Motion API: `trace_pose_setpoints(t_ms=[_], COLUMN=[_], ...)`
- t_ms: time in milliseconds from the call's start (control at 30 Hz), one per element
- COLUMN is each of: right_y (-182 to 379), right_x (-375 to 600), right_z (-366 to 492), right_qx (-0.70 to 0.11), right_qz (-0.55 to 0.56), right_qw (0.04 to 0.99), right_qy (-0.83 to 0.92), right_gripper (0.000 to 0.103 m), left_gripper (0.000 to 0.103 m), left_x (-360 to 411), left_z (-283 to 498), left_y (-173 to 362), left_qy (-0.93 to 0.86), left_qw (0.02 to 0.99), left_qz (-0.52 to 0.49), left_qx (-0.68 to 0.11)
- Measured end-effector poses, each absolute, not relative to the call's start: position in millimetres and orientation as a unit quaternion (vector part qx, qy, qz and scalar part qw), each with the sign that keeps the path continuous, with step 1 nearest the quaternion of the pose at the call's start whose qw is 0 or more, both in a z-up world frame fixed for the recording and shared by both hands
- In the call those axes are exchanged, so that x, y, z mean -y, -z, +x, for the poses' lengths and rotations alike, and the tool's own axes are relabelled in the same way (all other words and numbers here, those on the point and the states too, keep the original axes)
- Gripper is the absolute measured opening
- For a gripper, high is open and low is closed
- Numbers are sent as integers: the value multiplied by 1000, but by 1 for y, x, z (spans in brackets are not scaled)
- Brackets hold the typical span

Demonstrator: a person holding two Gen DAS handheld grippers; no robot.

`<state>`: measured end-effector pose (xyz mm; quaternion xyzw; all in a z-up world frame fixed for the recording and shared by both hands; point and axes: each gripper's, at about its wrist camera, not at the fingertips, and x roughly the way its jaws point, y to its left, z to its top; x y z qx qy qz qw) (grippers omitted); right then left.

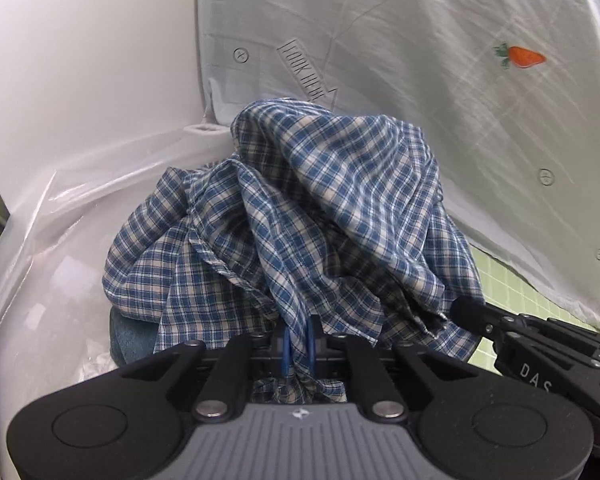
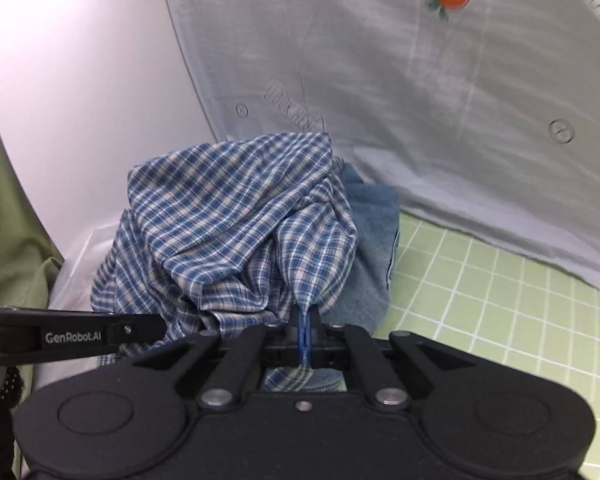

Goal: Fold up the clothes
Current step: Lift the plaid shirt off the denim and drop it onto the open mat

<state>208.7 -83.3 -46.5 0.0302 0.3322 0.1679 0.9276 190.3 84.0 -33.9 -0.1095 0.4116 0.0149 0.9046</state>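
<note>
I see my left gripper point(image 1: 299, 344) and right gripper point(image 2: 305, 334) both closed tight on the blue plaid shirt point(image 1: 300, 208), which is bunched (over a blue towel point(image 2: 374, 236)) at the green tiled surface point(image 2: 500, 320).

A home — carrot-print bedsheet point(image 1: 420, 60), green checked cloth point(image 2: 500, 300)

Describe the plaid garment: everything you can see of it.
The plaid garment is thin woven cloth checked in blue, white and cream, crumpled into a tall heap with deep folds and a stitched hem showing. It sits partly on a blue towel, by a white cloth with a carrot print. The left gripper and right gripper are each shut on a pinch of its near edge.
</note>
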Motion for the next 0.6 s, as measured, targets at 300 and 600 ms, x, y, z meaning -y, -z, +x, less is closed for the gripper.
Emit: trace_pose_setpoints(t_ms=[300,600], right_y=[9,34], right_x=[179,314], right_z=[115,21], right_qx=[-277,-335], right_qz=[45,64], right_qw=[955,940], right_qy=[-94,30], right_gripper=[0,0], left_gripper=[12,18], left_x=[-14,81], left_z=[103,23], left_y=[9,22], left_qy=[68,129], left_qw=[905,883], left_qz=[-88,-84], left_qx=[-411,-443])
